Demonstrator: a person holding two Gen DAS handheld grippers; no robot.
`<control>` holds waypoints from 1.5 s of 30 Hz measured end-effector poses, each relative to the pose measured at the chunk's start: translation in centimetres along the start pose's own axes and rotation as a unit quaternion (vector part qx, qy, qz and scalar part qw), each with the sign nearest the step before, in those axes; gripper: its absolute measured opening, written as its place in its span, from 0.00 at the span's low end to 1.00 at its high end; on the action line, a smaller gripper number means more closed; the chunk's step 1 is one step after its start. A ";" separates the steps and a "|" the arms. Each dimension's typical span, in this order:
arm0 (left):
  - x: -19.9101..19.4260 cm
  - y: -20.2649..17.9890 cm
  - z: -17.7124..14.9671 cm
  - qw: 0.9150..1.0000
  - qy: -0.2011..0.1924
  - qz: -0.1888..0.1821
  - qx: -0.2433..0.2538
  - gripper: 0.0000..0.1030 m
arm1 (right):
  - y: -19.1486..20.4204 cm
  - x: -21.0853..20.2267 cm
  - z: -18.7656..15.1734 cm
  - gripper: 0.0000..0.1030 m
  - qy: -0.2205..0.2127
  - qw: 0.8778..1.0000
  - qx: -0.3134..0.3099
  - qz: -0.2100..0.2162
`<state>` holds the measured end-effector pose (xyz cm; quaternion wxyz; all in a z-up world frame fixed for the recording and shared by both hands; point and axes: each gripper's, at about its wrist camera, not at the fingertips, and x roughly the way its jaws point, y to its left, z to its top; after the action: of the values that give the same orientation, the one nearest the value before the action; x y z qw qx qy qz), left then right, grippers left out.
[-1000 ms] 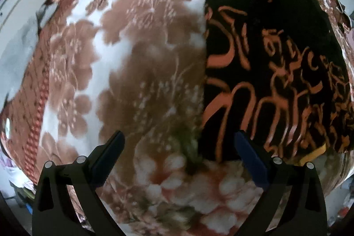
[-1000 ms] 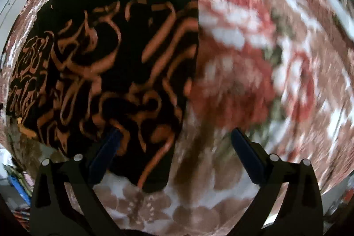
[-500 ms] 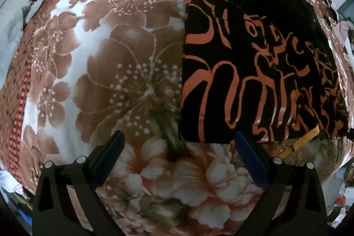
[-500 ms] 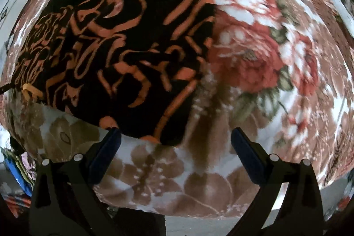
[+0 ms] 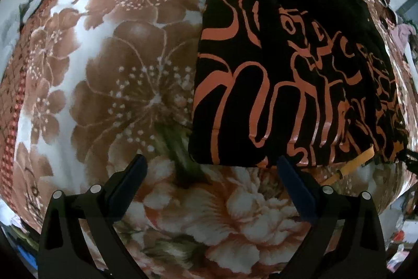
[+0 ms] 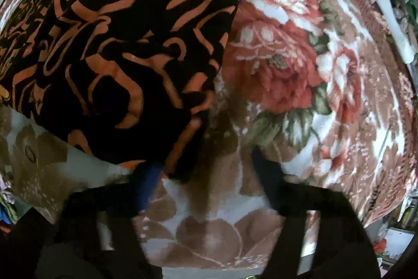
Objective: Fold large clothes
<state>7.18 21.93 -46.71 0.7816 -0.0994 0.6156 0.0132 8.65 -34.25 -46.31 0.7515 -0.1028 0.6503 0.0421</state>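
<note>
The left tool hangs wide open and empty over the floral blanket. The right tool has just been closing, its jaws partway in around the near corner of the black-and-orange garment at ten o'clock; grip uncertain.

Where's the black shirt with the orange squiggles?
The shirt lies on the flowery blanket, upper right in the left view, upper left in the right view.

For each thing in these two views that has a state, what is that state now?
Garment: folded, flat on the blanket, near corners not yet gripped.
Blanket: spread flat under the garment.
Left gripper: jaws open, above the garment's near-left corner, holding nothing.
Right gripper: blurred, jaws have just been closing around the garment's near-right corner; grip not clear.
</note>
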 end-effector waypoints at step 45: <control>1.9 0.2 2.2 0.989 0.019 -0.140 -0.042 0.89 | -5.7 -0.6 0.4 0.90 -0.014 0.890 0.327 0.319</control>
<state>9.77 22.31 -48.10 0.7593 -0.2176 0.6089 -0.0729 10.10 -39.70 -45.05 0.6981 0.3620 0.6141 0.0660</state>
